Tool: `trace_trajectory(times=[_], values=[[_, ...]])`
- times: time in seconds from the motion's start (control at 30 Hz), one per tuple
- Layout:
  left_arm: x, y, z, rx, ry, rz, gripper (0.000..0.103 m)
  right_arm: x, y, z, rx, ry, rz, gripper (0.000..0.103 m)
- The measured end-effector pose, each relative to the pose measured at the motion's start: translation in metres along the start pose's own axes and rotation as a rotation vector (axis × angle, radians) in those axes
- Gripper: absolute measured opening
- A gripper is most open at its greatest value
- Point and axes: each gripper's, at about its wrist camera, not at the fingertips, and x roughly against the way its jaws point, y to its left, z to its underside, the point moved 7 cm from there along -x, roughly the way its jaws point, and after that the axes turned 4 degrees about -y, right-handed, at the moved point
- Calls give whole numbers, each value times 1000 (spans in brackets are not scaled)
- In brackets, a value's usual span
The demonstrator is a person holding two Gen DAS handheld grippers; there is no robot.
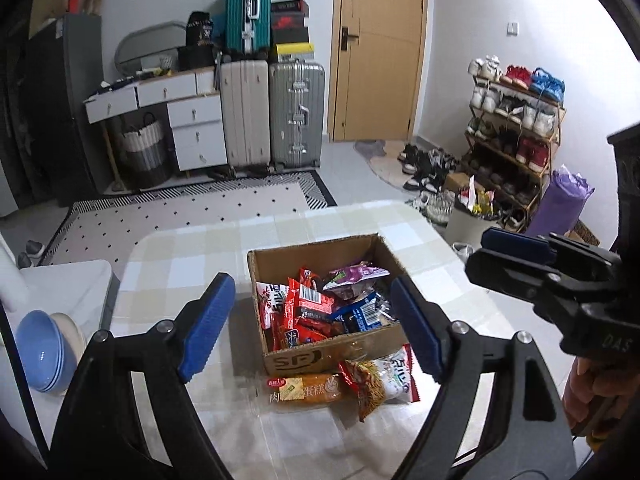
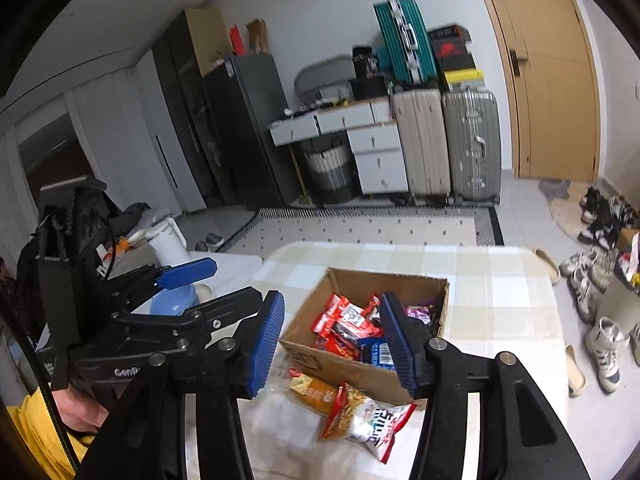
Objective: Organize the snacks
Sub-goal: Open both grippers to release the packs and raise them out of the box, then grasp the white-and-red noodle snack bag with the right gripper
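While both claws hang above the near edge of the checked-cloth desk [image 1: 192, 240], the left claw [image 1: 308, 328] is spread and holding nothing, likely lining up a pick. Toward the middle, the open brown cardboard box [image 1: 332, 354] holds mixed red, blue and purple snack packets [image 1: 320, 308]. Just before its near wall lie an orange cake packet [image 1: 308, 389], a red noodle-snack bag [image 1: 366, 384] and a white-and-red bag [image 1: 400, 376], not yet boxed. The right claw [image 2: 332, 344] is spread too, empty.
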Motion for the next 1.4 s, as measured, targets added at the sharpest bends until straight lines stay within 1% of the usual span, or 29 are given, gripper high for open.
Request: trace_trajectory(times=[0.13,0.2,0.27,0.33,0.4,0.43,0.47,0.5,0.57,0.63,0.73,0.8,0.9,0.97,1.03,1.1,1.2,1.23,1.33,1.4], values=[[38,1,-3,12,-59,-18,83,35,22,9,37,-66,-38,53],[60,3,3,22,-95,-30,86,51,30,15,66,-106,-17,70],[79,6,10,38,-122,-30,88,65,39,24,86,-144,-17,75],[98,5,20,51,-137,-8,88,77,47,35,104,-167,-13,78],[116,9,32,75,-148,-4,89,84,53,48,116,-185,-7,86],[124,10,36,91,-158,-6,90,88,55,56,118,-196,-1,86],[132,11,42,105,-168,-5,95,89,56,62,115,-203,7,86],[139,13,49,114,-181,-9,103,91,56,70,104,-208,7,87],[152,16,61,118,-212,-34,103,88,54,81,77,-208,-2,89],[160,17,78,108,-222,-60,103,83,49,93,39,-203,3,90],[157,20,106,127,-210,-76,103,76,40,112,-9,-193,27,90],[147,22,126,142,-180,-82,103,72,34,125,-34,-183,45,96],[129,24,155,161,-118,-87,103,65,34,146,-63,-157,34,96],[117,24,164,159,-93,-99,103,58,34,155,-58,-132,36,96],[105,22,171,163,-66,-96,103,54,32,161,-46,-117,52,96],[95,22,171,176,-60,-82,103,48,30,165,-59,-104,50,96],[81,23,173,180,-45,-80,103,41,24,167,-77,-91,50,97],[76,23,170,182,-39,-81,103,38,21,167,-80,-83,57,98],[65,27,170,196,-21,-79,103,27,14,171,-95,-51,74,98],[55,28,173,202,-5,-75,103,13,6,175,-113,-9,85,98]])
